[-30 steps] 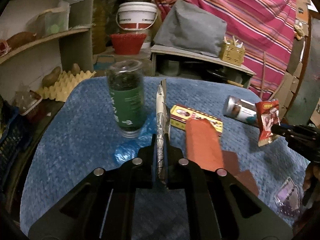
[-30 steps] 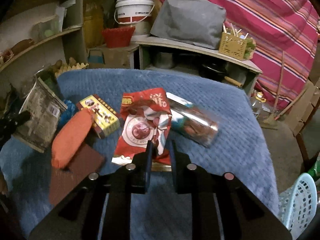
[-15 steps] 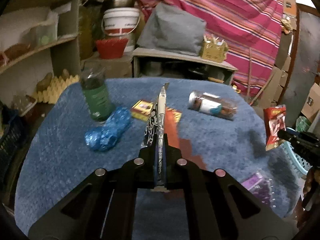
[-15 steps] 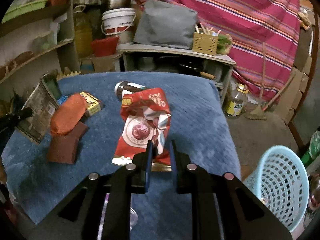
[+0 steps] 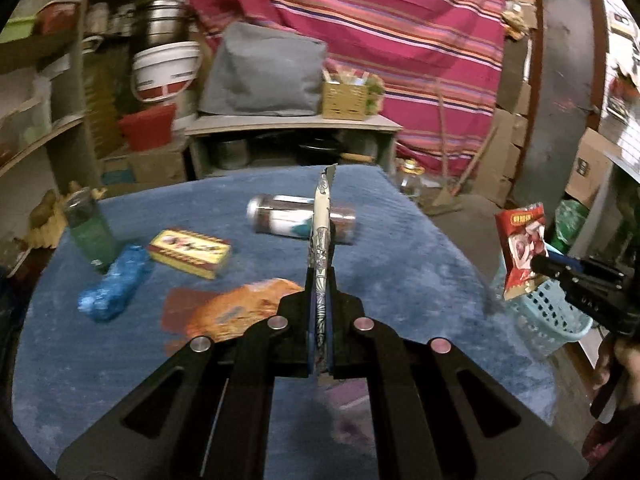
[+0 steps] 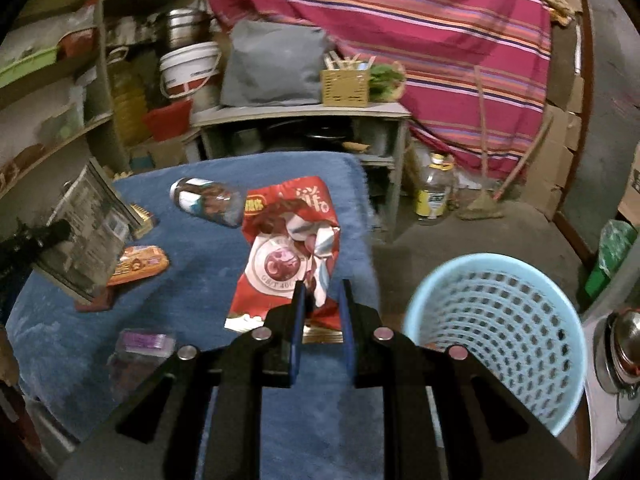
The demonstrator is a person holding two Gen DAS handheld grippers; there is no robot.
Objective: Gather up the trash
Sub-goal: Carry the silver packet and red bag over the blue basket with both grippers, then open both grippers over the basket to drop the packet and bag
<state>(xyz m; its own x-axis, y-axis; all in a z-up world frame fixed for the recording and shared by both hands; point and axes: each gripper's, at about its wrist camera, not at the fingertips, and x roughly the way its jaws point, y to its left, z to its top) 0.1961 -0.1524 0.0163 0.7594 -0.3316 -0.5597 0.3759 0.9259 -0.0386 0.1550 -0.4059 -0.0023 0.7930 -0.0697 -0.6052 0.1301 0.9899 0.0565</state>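
Observation:
My left gripper (image 5: 320, 312) is shut on a flat grey printed wrapper (image 5: 322, 236), seen edge-on; the right wrist view shows its face (image 6: 86, 236). My right gripper (image 6: 322, 308) is shut on a crumpled red snack packet (image 6: 288, 252), held above the table's right edge; it also shows in the left wrist view (image 5: 522, 250). A light blue perforated basket (image 6: 500, 336) stands on the floor right of the table, also in the left wrist view (image 5: 548, 316).
On the blue cloth table (image 5: 400, 264) lie a plastic jar on its side (image 5: 300, 220), a yellow box (image 5: 190, 252), a blue crumpled bag (image 5: 114, 284), a green jar (image 5: 90, 232), an orange packet (image 5: 244, 308) and a purple wrapper (image 6: 140, 344). Shelves stand left.
Both grippers have swung to the right with their wrappers held. The blue basket has come into full view beside the right gripper.

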